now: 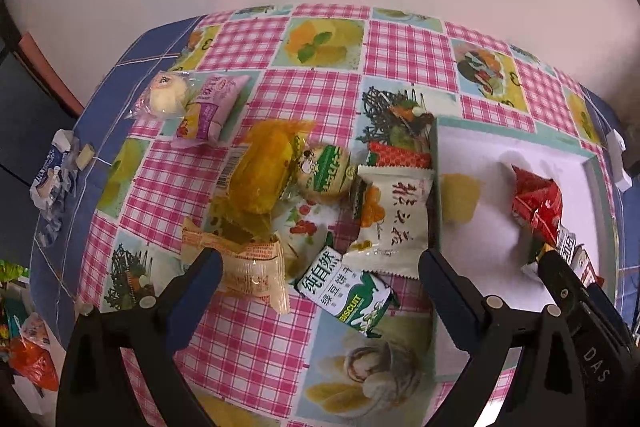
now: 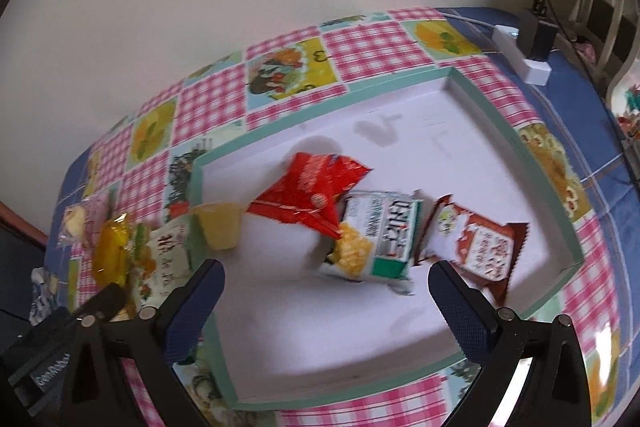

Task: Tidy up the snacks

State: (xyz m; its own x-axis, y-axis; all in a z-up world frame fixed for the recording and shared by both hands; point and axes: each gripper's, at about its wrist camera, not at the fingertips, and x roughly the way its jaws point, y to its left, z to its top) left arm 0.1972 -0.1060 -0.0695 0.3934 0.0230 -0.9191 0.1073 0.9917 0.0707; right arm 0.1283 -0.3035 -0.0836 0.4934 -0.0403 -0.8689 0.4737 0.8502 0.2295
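Observation:
A white tray with a teal rim (image 2: 472,99) lies on the checked tablecloth; it also shows in the left wrist view (image 1: 436,187). In it lie a red packet (image 2: 312,195), a white and green corn snack packet (image 2: 380,231), a brown and white packet (image 2: 480,247) and a yellow jelly cup (image 2: 218,227). My right gripper (image 2: 326,279) is open and empty above the tray. My left gripper (image 1: 320,263) is open and empty over loose snacks left of the tray: a green biscuit packet (image 1: 348,287), a white packet (image 1: 390,223), an orange-printed packet (image 1: 248,267) and a yellow packet (image 1: 264,171).
A round green-labelled cake (image 1: 326,171), a pink packet (image 1: 212,111) and a bun in clear wrap (image 1: 166,95) lie further back. A crumpled blue and white wrapper (image 1: 54,179) sits at the table's left edge. A white power strip with a black plug (image 2: 528,55) lies at the far right.

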